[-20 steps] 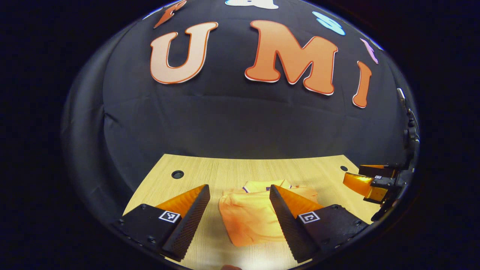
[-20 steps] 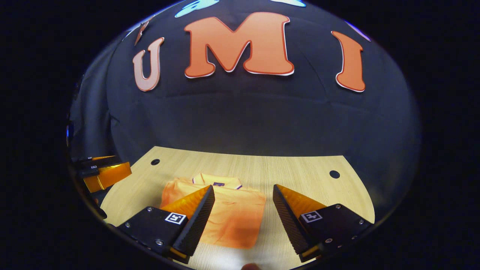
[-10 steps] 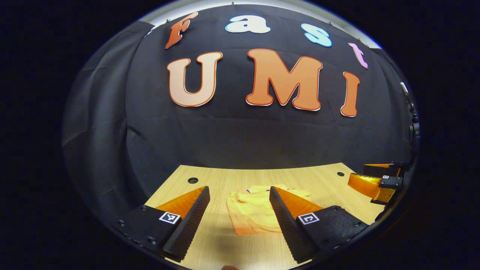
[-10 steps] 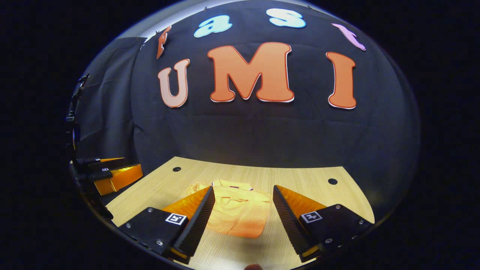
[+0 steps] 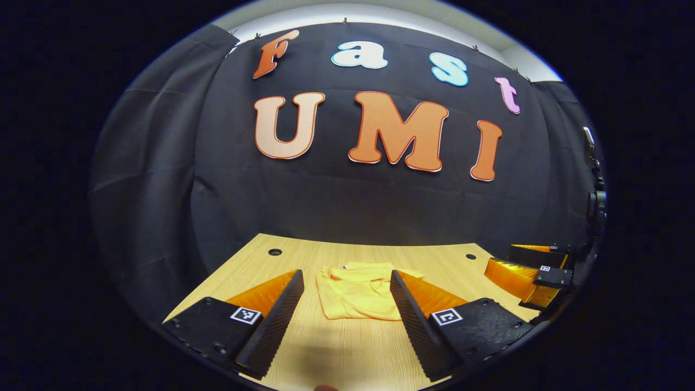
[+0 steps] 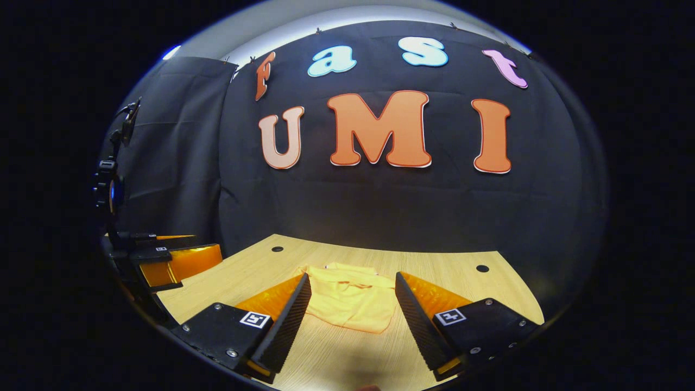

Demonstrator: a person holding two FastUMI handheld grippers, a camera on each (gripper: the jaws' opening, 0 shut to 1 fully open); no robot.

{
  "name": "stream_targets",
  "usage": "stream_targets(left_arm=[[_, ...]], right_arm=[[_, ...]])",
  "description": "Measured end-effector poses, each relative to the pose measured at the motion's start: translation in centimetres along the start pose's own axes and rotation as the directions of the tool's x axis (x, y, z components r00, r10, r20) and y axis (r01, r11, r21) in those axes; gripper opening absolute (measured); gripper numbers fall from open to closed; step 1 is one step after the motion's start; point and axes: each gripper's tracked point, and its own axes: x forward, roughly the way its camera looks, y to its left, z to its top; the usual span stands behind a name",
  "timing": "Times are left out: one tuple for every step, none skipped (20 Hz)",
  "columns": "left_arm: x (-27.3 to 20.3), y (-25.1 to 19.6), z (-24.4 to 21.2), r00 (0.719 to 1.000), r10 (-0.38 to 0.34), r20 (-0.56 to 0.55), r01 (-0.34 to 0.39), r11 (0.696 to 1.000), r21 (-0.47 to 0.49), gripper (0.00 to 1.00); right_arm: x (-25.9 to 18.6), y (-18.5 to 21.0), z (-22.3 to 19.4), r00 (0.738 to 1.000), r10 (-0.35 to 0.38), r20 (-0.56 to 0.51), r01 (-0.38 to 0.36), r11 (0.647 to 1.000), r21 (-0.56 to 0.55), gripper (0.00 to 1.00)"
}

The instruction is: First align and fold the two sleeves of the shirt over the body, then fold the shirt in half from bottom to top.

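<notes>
Left gripper view: left gripper fingers apart, empty, above table. Shirt dead ahead between the fingers, folded compact, apart from both. Right gripper likewise spread, empty; shirt ahead, slightly left. About equally near. Fold looks complete.

Both grippers sit farther back from the folded shirt than a second ago: the left gripper and the right gripper now look along more of the desk, and the shirt appears smaller and farther off. More of the booth's wall shows above.
</notes>
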Motion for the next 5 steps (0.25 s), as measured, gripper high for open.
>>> stream_targets(left_arm=[[-0.5, -0.1, -0.2, 1.0, 0.001, 0.007, -0.001, 1.0, 0.016, 0.98], [-1.1, -0.3, -0.5, 1.0, 0.002, 0.001, -0.002, 1.0, 0.027, 0.98], [-1.7, -0.5, -1.1, 1.0, -0.002, -0.008, 0.002, 1.0, 0.03, 0.98], [-2.1, -0.8, -1.3, 1.0, -0.006, -0.011, 0.006, 1.0, 0.031, 0.98], [-2.3, -1.1, -1.4, 1.0, -0.008, -0.012, 0.008, 0.999, 0.037, 0.98]], right_arm=[[-0.1, 0.1, 0.0, 1.0, -0.001, -0.001, 0.001, 1.0, -0.001, 0.95], [0.1, 0.2, 0.1, 1.0, 0.008, 0.002, -0.008, 1.0, -0.001, 0.94], [0.0, 0.2, 0.2, 1.0, 0.012, 0.01, -0.012, 1.0, -0.004, 0.95], [-0.1, 0.2, 0.3, 1.0, 0.017, 0.017, -0.017, 1.0, -0.008, 0.95], [-0.3, 0.2, 0.0, 1.0, 0.019, 0.016, -0.018, 1.0, -0.009, 0.95]])
